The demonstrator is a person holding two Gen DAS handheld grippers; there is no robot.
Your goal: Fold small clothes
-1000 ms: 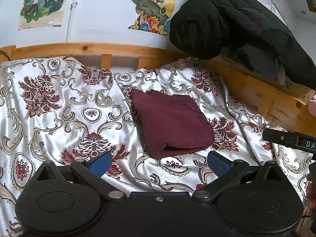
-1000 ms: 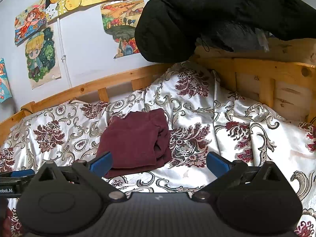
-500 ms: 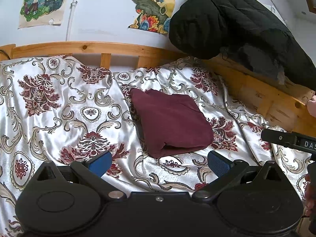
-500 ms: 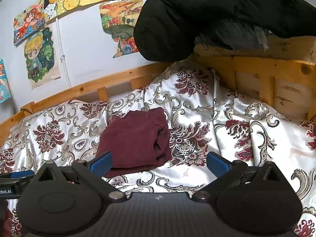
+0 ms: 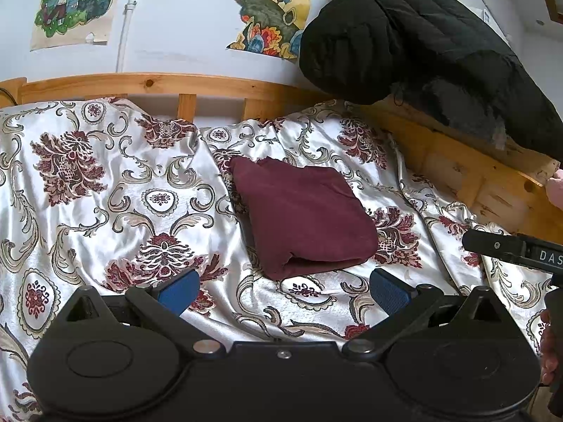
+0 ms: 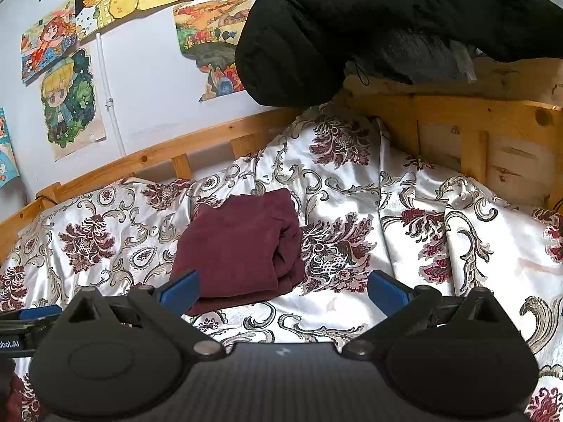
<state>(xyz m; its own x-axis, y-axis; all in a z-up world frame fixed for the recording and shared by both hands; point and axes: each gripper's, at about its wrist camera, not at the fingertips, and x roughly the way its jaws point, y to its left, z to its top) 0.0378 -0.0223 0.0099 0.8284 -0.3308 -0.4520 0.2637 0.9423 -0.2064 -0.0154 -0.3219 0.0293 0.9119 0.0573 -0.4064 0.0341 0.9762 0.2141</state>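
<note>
A folded maroon garment (image 5: 302,214) lies on the white floral bedspread (image 5: 105,190), a neat rectangle with its folded edge toward me. It also shows in the right wrist view (image 6: 242,246). My left gripper (image 5: 283,286) is open and empty, held just short of the garment's near edge. My right gripper (image 6: 283,290) is open and empty, hovering near the garment's near right corner. The right gripper's body shows at the right edge of the left wrist view (image 5: 513,249).
A wooden bed rail (image 5: 158,84) runs along the wall at the back, and a wooden end board (image 6: 475,133) stands to the right. A black padded jacket (image 5: 422,45) hangs over that board. Drawings (image 6: 70,102) are stuck on the wall.
Both grippers have drifted very slightly; the garment has not moved and both stay open.
</note>
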